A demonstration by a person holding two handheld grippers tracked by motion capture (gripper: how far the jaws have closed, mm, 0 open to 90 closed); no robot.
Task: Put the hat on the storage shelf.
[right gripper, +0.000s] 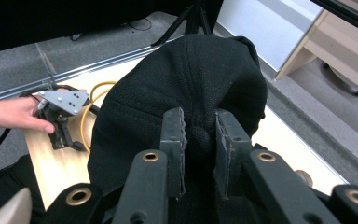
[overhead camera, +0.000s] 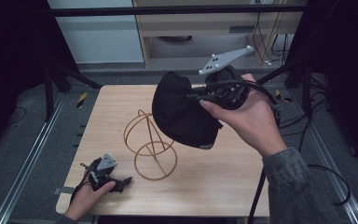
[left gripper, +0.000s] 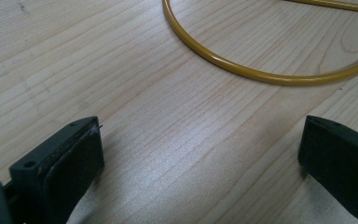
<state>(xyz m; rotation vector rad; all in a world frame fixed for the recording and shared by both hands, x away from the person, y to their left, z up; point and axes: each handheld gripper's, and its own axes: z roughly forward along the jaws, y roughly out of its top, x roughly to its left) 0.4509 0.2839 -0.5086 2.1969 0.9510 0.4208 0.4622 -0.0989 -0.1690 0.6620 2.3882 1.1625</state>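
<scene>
Right tool [right gripper: 200, 140]: clamped on a fold of the black cap [overhead camera: 182, 112], held aloft.
Cap to stand: wire stand [overhead camera: 149, 144] sits just below and left of it.
Left tool [left gripper: 200, 154]: open, empty, resting on the worktop [overhead camera: 214, 172] beside the stand's base ring.

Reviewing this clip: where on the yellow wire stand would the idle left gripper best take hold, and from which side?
Probably the base ring, from the near left corner where the left gripper rests with jaws open. The ring lies flat on the table as a thin wire that open jaws could straddle, and this keeps clear of the black cap pinched by the right gripper.
</scene>
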